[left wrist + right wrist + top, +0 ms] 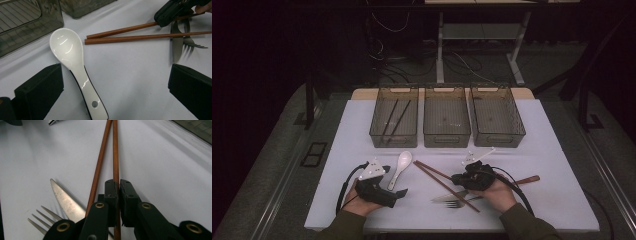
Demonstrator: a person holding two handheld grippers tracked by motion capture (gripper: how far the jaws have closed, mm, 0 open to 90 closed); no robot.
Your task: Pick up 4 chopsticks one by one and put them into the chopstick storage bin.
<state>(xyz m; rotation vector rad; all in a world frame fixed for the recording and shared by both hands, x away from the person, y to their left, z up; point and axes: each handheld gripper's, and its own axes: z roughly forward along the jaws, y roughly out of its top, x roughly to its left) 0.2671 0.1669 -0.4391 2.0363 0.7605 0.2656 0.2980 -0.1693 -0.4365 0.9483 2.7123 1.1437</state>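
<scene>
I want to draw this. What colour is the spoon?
The spoon is shiny white, with a dark edge along its handle. The left gripper view shows it best.

three bins [447,117], knife [65,201], fork [42,218]

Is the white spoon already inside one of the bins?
No, the spoon lies on the table, in front of the left bin, which holds dark sticks.

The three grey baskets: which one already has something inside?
The left basket: it holds dark chopsticks; the other two look empty.
</scene>
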